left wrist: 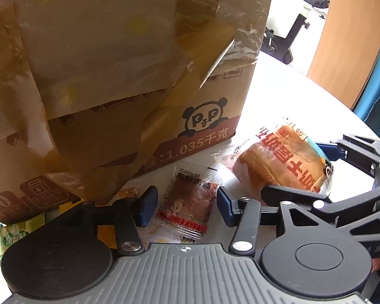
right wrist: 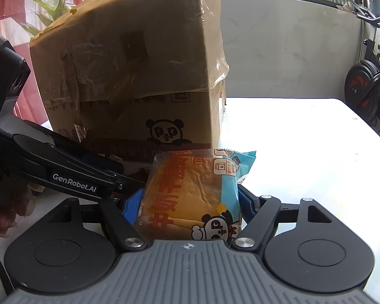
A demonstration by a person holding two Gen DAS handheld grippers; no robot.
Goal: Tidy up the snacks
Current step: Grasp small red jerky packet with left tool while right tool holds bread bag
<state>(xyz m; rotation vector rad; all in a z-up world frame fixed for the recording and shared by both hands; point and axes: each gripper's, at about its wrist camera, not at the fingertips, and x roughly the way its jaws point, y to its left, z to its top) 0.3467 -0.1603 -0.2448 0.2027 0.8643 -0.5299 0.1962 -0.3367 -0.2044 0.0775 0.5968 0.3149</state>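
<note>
On the white table point(right wrist: 304, 152), a taped cardboard box point(left wrist: 129, 76) with a panda logo stands with its flaps raised, filling most of the left and middle of both views. Just in front of the box's lower edge lies a small jerky packet point(left wrist: 188, 202), flat on the table. The left tool point(left wrist: 185, 204) hangs over it with jaws parted to either side of the packet; the blue pads do not press it. A green snack wrapper point(left wrist: 20, 233) peeks out at the box's near left corner. Right of the jerky, a wrapped toast bread pack point(right wrist: 190, 197) sits clamped in the right tool point(right wrist: 190, 202), blue pads against both its sides, close to the box's front face. Beyond the bread the table lies bare and bright out to its far and right edges. An exercise bike point(right wrist: 364, 88) stands past the right edge.
</note>
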